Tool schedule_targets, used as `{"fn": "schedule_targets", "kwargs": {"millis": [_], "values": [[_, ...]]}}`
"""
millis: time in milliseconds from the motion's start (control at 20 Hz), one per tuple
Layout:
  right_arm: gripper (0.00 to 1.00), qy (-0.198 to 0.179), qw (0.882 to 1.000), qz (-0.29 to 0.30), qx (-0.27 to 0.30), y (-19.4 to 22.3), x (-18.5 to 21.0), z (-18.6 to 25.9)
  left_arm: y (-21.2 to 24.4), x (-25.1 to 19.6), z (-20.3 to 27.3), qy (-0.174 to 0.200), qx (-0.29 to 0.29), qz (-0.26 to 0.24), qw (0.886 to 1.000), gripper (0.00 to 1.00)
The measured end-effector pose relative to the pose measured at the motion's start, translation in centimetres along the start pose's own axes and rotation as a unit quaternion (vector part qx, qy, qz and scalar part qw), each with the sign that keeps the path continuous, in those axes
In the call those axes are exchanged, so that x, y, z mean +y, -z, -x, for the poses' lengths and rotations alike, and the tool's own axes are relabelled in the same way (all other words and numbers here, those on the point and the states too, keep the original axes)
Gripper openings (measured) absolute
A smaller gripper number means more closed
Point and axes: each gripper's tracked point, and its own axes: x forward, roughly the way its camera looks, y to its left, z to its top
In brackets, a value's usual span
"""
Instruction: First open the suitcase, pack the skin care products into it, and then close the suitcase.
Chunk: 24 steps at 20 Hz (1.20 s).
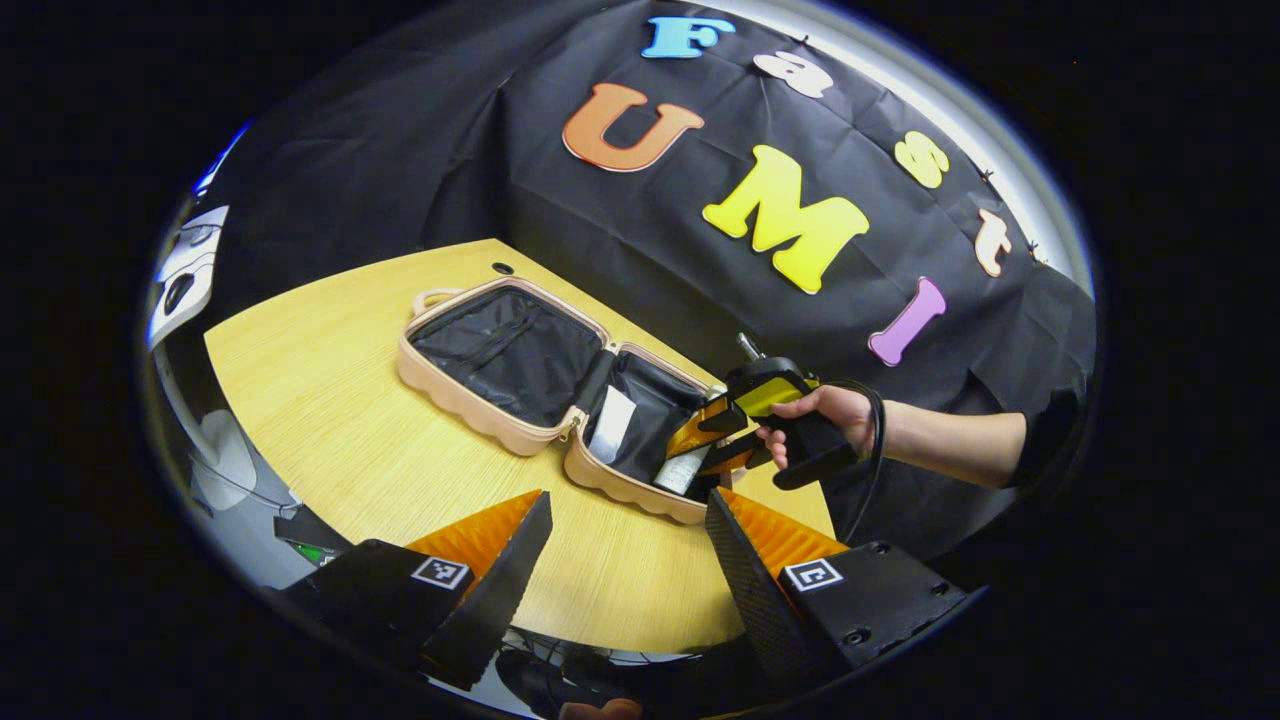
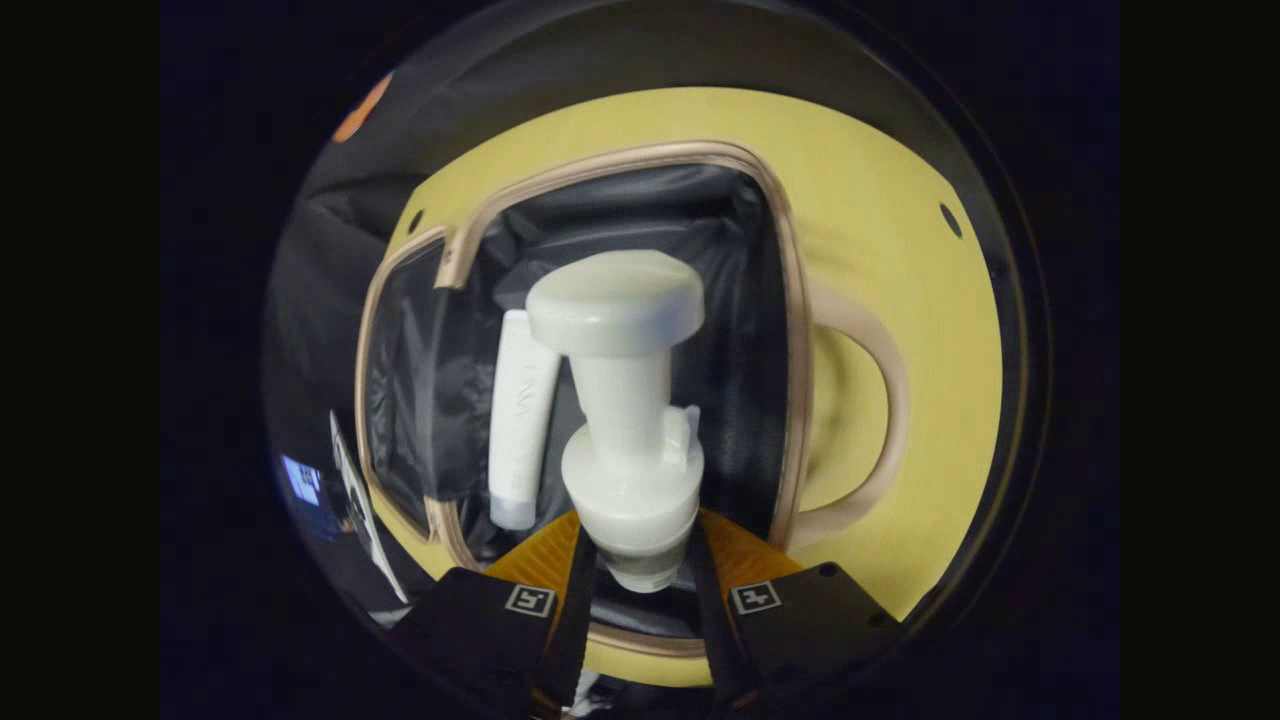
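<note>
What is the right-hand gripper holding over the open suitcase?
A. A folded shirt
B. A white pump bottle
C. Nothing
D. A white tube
B: in the right gripper view, the right gripper has both fingers pressed on the white pump bottle, over the open suitcase.

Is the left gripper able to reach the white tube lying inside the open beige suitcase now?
Probably yes. The left gripper is open, the beige suitcase lies open ahead, and the white tube is uncovered, though the right gripper works beside it.
</note>
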Motion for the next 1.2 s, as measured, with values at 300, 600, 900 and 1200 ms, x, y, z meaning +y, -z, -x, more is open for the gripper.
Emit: {"fn": "schedule_targets", "kwargs": {"millis": [300, 600, 900, 1200], "values": [[0.48, 0.050, 0.998, -0.033, -0.011, -0.7, -1.0, -1.5, 0.1, 2.1, 1.5, -0.022, -0.012, 0.026, 0.999, 0.99], [0.59, 0.038, 0.999, -0.009, -0.034, -0.6, 0.0, 0.3, -0.8, 3.0, 1.5, -0.035, -0.014, 0.021, 0.999, 0.99], [0.75, -0.045, 0.986, 0.075, -0.145, 0.2, 1.2, 8.3, -3.6, 6.1, -2.6, -0.029, -0.011, 0.029, 0.999, 0.98], [0.75, -0.088, 0.908, 0.224, -0.342, 2.7, -1.0, 19.4, -9.4, 14.5, -8.7, -0.037, -0.040, 0.124, 0.991, 0.97]]}}
